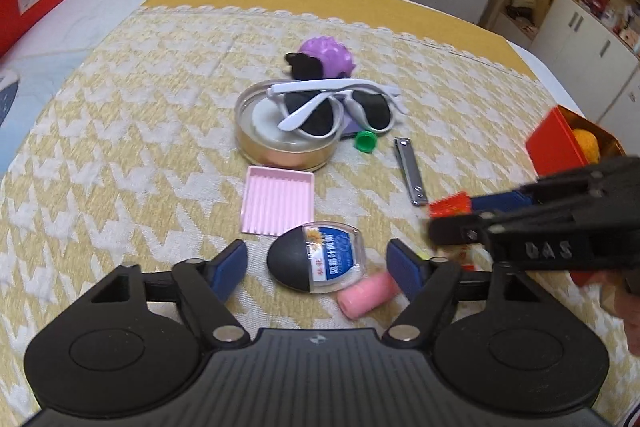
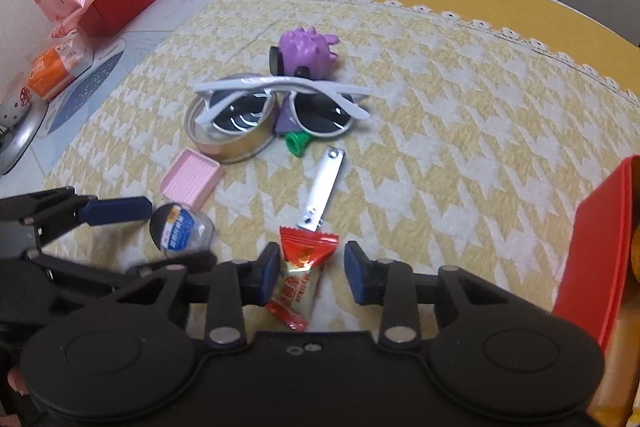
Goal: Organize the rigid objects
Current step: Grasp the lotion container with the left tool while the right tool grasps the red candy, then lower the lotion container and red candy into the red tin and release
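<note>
While the left gripper (image 1: pixel 316 263) straddles the oval case (image 1: pixel 316 257) unpinched, the right gripper (image 2: pixel 312 273), fingers spread, brackets the candy wrapper (image 2: pixel 300 267), both seemingly poised to grab

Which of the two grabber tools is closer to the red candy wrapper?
Right. The right gripper has the red candy wrapper between its open fingers, one pad against it. The left gripper sits off to the side, straddling the oval case.

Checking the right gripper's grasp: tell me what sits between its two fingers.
In the right wrist view, a red and white candy packet lies between the right gripper's fingers, touching the left pad, with a gap to the other.
</note>
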